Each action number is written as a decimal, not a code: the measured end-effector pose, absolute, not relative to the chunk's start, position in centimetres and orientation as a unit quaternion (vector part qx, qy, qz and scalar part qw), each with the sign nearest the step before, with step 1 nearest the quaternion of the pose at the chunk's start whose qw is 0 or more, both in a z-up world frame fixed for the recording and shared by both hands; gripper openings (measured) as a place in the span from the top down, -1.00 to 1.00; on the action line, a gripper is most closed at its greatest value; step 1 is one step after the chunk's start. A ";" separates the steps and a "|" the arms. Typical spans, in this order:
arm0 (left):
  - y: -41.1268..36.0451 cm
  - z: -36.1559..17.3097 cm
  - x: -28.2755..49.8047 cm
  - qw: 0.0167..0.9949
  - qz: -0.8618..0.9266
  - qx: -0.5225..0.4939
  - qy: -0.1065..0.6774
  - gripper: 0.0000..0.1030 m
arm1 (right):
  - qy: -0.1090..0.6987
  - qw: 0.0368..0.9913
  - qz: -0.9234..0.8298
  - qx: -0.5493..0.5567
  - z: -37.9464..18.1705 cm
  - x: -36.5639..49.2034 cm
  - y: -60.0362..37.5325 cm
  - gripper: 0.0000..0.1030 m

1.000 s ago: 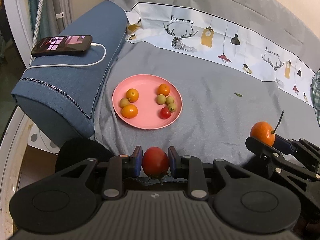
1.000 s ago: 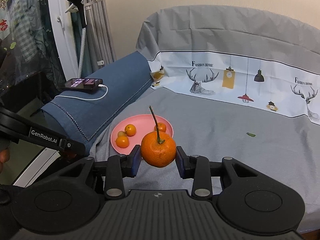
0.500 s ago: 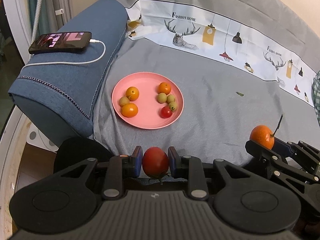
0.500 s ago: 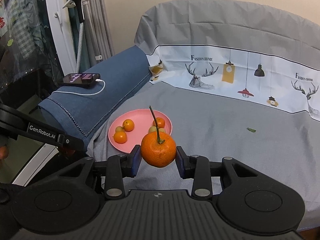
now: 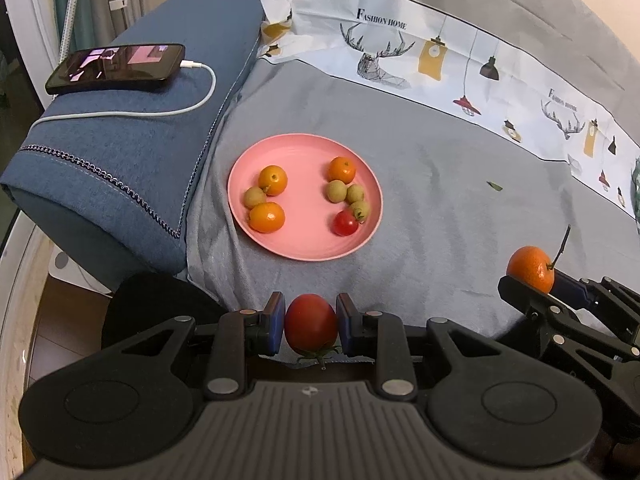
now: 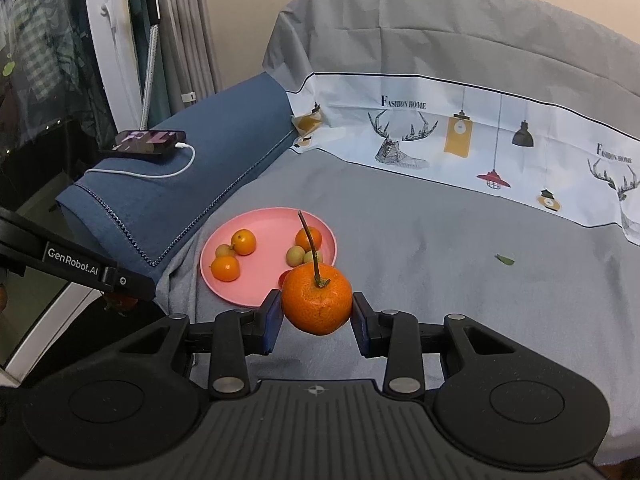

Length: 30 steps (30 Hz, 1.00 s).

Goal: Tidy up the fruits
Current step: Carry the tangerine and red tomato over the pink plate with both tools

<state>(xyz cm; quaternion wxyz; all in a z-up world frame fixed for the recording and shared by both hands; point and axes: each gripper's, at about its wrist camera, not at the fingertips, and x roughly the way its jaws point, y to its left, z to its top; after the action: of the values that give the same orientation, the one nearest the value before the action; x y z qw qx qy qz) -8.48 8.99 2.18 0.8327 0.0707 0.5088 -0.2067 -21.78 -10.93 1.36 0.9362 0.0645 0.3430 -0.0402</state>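
Grey fabric sofa cover (image 5: 440, 216) w/ white printed band (deer, lamps) along back. On it: round pink plastic plate (image 5: 308, 246) near blue fabric armrest (image 5: 132, 168), small green leaf bit (image 5: 495, 186) well apart to the right. Black phone (image 5: 116, 67) w/ white charging cable (image 5: 176, 112) lies on armrest.

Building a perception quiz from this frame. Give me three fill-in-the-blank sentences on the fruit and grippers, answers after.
1. The left gripper is shut on a red ____.
2. The right gripper is shut on a stemmed ____.
3. The pink plate holds exactly one ____ fruit, beside the green ones.
4. A phone lies charging on the ____ armrest cover.

Answers: tomato; tangerine; red; blue
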 end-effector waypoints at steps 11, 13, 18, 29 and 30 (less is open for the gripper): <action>7.8 0.9 -3.9 0.826 -0.198 0.070 0.522 0.41 | 0.360 0.931 -0.022 0.063 -0.2 -16.7 -11.2 0.26; 7.3 0.5 -3.0 0.825 -0.197 0.071 0.524 0.41 | 0.363 0.929 -0.018 0.060 -0.7 -15.6 -11.2 0.26; 6.3 -0.2 -0.3 0.826 -0.191 0.072 0.526 0.41 | 0.368 0.928 -0.008 0.050 -1.6 -12.7 -11.1 0.26; 4.5 -2.9 5.2 0.823 -0.176 0.075 0.535 0.41 | 0.375 0.927 0.016 0.026 -3.5 -7.1 -10.8 0.26; 4.3 -3.2 5.6 0.821 -0.176 0.076 0.537 0.41 | 0.377 0.926 0.017 0.024 -3.8 -6.6 -10.7 0.26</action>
<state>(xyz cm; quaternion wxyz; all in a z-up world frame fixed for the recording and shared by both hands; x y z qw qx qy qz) 5.63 4.32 -3.21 0.8215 0.0763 0.5371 -0.1758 -6.65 -10.73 -3.83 0.9257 0.0240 0.3772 0.0174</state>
